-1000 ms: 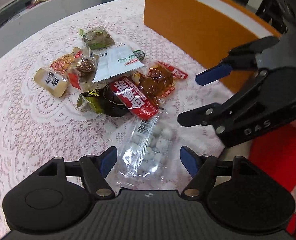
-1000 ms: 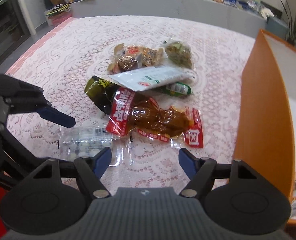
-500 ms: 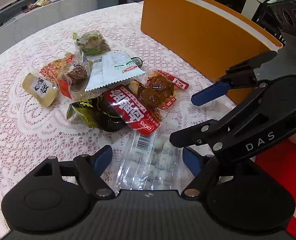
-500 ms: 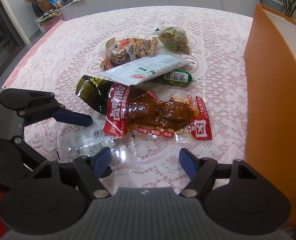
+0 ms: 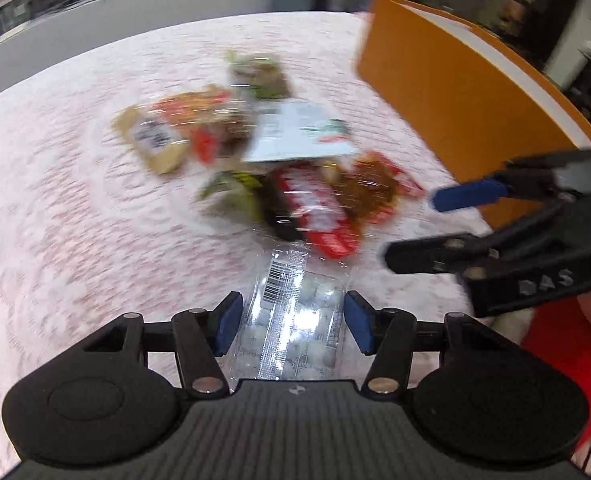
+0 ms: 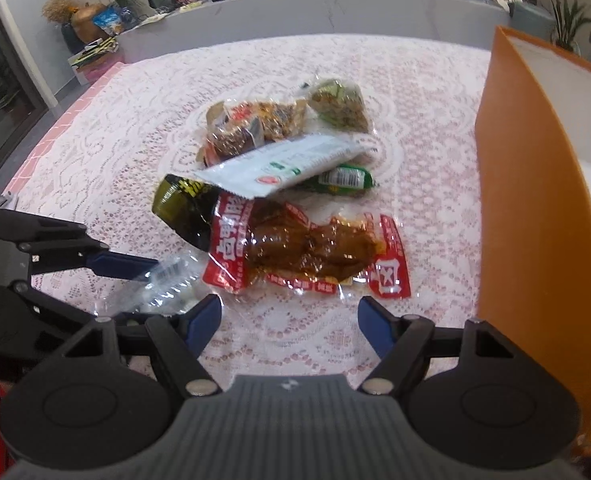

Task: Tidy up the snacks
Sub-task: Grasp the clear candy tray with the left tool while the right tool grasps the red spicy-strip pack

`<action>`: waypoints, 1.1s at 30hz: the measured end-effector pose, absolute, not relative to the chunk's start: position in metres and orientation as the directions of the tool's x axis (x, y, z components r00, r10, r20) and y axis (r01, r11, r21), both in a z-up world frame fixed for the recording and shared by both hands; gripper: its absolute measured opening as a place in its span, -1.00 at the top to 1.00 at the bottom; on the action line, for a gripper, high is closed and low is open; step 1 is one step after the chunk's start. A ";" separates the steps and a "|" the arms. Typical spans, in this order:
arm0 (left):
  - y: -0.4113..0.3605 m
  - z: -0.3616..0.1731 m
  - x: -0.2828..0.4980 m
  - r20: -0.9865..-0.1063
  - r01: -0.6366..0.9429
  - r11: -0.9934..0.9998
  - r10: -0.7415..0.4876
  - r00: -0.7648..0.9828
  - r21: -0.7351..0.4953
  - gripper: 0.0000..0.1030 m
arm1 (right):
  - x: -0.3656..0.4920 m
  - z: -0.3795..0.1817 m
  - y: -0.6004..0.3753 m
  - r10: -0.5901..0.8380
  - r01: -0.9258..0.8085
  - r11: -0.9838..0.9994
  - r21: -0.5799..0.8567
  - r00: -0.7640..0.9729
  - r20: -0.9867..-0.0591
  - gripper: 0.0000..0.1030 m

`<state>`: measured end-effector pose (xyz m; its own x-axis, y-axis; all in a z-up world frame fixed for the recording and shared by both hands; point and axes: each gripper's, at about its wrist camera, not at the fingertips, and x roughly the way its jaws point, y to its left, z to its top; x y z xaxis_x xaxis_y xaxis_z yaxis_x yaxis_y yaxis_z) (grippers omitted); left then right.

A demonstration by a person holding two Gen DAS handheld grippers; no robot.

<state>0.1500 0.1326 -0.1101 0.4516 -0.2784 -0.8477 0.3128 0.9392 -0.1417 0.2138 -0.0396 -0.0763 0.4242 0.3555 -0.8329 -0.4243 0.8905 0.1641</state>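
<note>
While closing, left gripper (image 5: pixel 289 322) straddles clear pkt (image 5: pixel 295 312) (barcoded).

The letters "DAS" stand in raised type on the black body of the right gripper (image 5: pixel 435 232), seen from the left wrist. A barcode label sits on the clear packet (image 5: pixel 291 316); its digits are too small to read. Beyond that packet, the red pouch (image 6: pixel 307 252) bears large white Chinese characters, too distorted to read.
</note>
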 end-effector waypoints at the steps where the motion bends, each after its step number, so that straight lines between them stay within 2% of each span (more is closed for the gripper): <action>1: 0.138 -0.108 0.150 -0.845 0.281 0.948 -0.271 0.460 -0.151 -0.23 | 0.214 -0.076 -0.039 0.354 -0.432 0.888 0.157 0.424 -0.834 -0.43; 8: 0.159 -0.104 0.152 -0.830 0.163 0.964 -0.263 0.491 -0.209 -0.23 | 0.214 -0.075 -0.020 0.316 -0.563 0.826 0.021 0.432 -0.845 -0.43; 10: 0.157 -0.106 0.153 -0.836 0.167 0.966 -0.254 0.486 -0.196 -0.23 | 0.215 -0.077 -0.012 0.297 -0.613 0.789 -0.043 0.442 -0.847 -0.45; 12: 0.156 -0.108 0.154 -0.843 0.175 0.967 -0.247 0.477 -0.185 -0.24 | 0.216 -0.079 -0.003 0.269 -0.657 0.742 -0.132 0.472 -0.839 -0.55; 16: 0.153 -0.111 0.154 -0.853 0.193 0.967 -0.241 0.463 -0.168 -0.28 | 0.212 -0.088 0.010 0.246 -0.717 0.631 -0.297 0.547 -0.800 -0.55; 21: 0.144 -0.115 0.154 -0.852 0.249 0.960 -0.238 0.467 -0.131 -0.60 | 0.216 -0.092 0.011 0.268 -0.744 0.615 -0.261 0.509 -0.818 -0.58; 26: 0.143 -0.117 0.155 -0.854 0.281 0.950 -0.257 0.453 -0.136 -0.68 | 0.226 -0.090 0.001 0.293 -0.740 0.651 -0.167 0.449 -0.844 -0.64; 28: 0.144 -0.117 0.154 -0.858 0.286 0.947 -0.265 0.441 -0.145 -0.70 | 0.223 -0.088 0.000 0.299 -0.746 0.644 -0.168 0.447 -0.843 -0.66; 30: 0.144 -0.118 0.154 -0.863 0.290 0.947 -0.257 0.436 -0.136 -0.70 | 0.218 -0.087 0.000 0.312 -0.768 0.619 -0.164 0.432 -0.846 -0.77; 33: 0.142 -0.118 0.154 -0.864 0.302 0.945 -0.252 0.435 -0.123 -0.70 | 0.213 -0.086 -0.001 0.304 -0.785 0.594 -0.175 0.420 -0.855 -0.78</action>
